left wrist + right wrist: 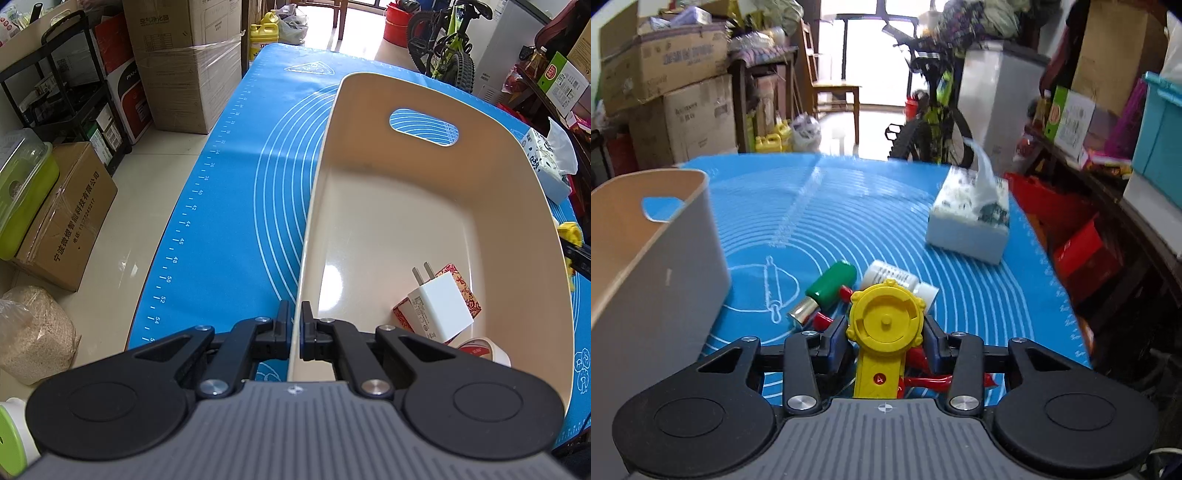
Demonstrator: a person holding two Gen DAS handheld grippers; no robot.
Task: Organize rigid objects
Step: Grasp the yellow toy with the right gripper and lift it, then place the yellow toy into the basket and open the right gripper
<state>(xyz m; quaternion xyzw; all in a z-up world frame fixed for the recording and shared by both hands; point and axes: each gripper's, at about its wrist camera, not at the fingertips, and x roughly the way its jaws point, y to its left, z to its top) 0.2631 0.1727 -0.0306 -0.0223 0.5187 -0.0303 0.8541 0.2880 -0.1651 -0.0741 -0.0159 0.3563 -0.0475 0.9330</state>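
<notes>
The left gripper (296,325) is pinching the near wall of the cream bin (517,177), its jaws pressed tight on either side of the thin rim. The bin is sitting on the blue mat (229,206) that is covering the tabletop, and inside the bin, at the end nearest the gripper, a white charger (439,310) is lying on top of a small red patterned box (461,291), with a roll of tape (484,350) showing just beside them against the near wall. In the right wrist view the same bin (665,266) is standing to the left of a small heap of things on the mat (871,206). The right gripper (884,341) is reaching into that heap, and its jaws are standing on either side of a yellow toy (884,321) with a round geared head and a flat handle; whether the pads are already pressing on it is hard to tell. Just beyond the toy a white bottle (897,278) is lying on its side, and next to it, toward the bin, a green cylinder with a silver end (827,288) is lying tilted. Red plastic pieces (923,369) are lying under and beside the toy. A tissue box (971,225) is sitting farther back on the mat, well apart from the bin.
</notes>
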